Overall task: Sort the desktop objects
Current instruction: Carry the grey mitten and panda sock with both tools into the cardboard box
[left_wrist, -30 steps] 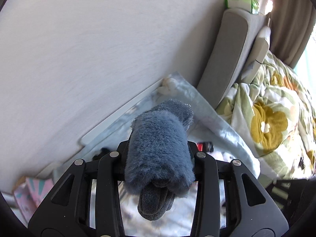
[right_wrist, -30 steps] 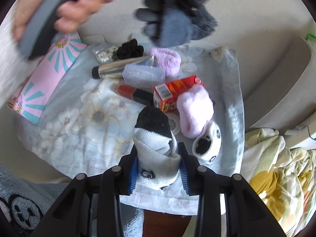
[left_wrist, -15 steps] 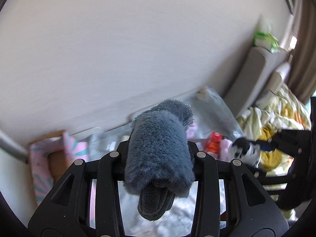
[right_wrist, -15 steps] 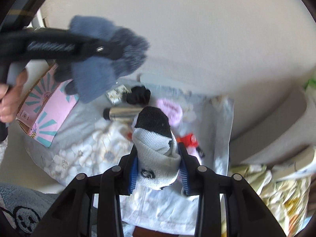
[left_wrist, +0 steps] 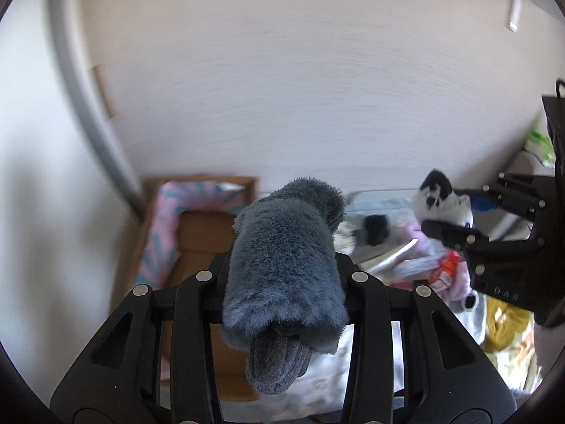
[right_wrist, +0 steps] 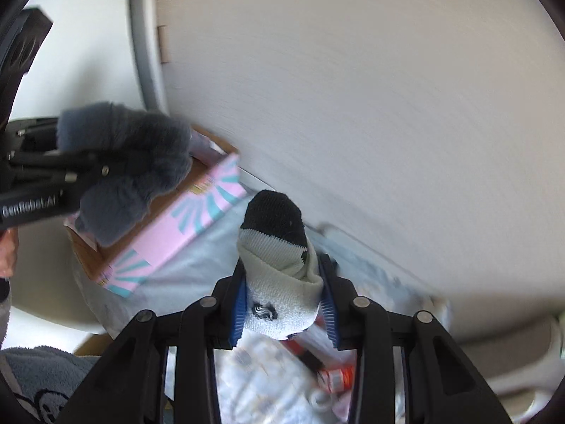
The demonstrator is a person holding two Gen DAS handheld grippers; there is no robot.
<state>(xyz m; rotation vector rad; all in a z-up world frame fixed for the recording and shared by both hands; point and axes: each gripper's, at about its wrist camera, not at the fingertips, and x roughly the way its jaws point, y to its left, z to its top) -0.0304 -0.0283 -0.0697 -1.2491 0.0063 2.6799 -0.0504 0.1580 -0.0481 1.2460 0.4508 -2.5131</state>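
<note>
- Left wrist view: left gripper (left_wrist: 284,275) clamped on a fuzzy blue-grey glove (left_wrist: 286,265), long axis running along the fingers, knit cuff hanging toward the camera. Open cardboard box (left_wrist: 197,233) with pink-and-teal sunburst lining lying just ahead and to the left, nearer this hand. Right gripper (left_wrist: 448,219) at far right, carrying a black-and-white sock (left_wrist: 441,201).
- Right wrist view: right gripper (right_wrist: 282,304) clamped on the sock (right_wrist: 279,265), black toe pointing forward, white terry body between blue pads. Box (right_wrist: 166,233) up and to the left, with the glove (right_wrist: 130,166) hanging over it. Floral cloth (right_wrist: 197,268) below; small items blurred.
</note>
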